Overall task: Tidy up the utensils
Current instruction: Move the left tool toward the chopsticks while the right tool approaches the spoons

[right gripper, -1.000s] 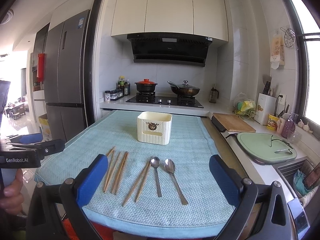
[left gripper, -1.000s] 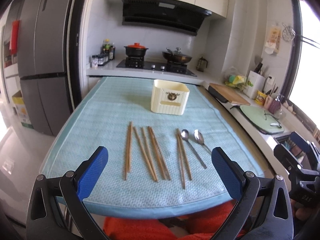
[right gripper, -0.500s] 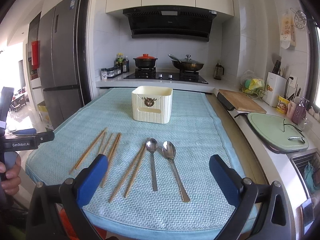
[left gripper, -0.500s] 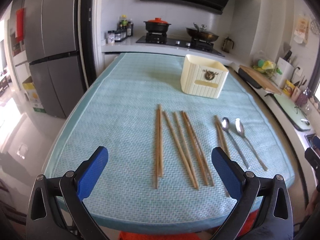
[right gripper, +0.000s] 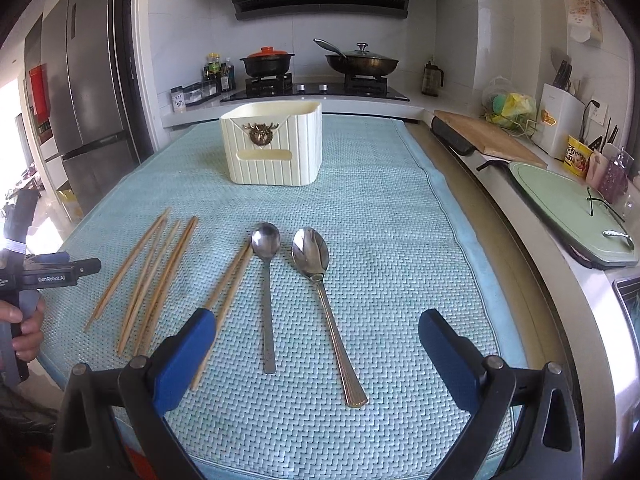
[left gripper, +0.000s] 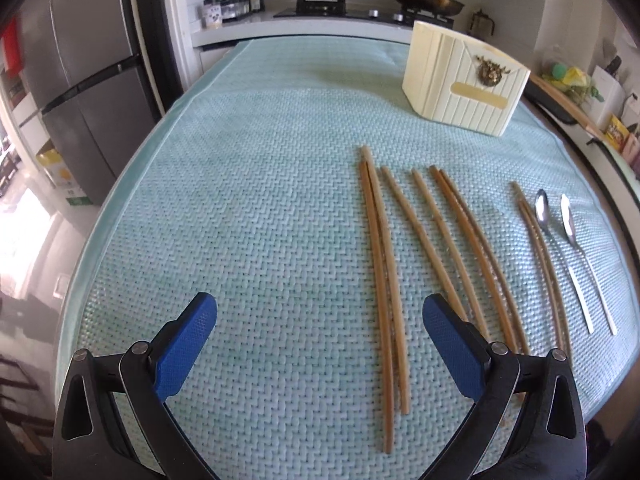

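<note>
Chopsticks, eight thin wooden sticks (left gripper: 384,280), lie loosely fanned on light-blue woven mat (left gripper: 240,200) covering table. Left hand-held gripper (left gripper: 320,344) low over mat's near edge, blue pads spread wide, holding nothing; leftmost pair just inside its right pad. Two steel spoons (right gripper: 304,292) lie right of the sticks. Right hand-held gripper (right gripper: 316,344) level, released, straddling spoon handles. Cream ribbed utensil box (right gripper: 272,148) stands upright beyond.

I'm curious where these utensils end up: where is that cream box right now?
The cream box stands upright on the blue mat, beyond the spoons and chopsticks, in front of the stove.
</note>
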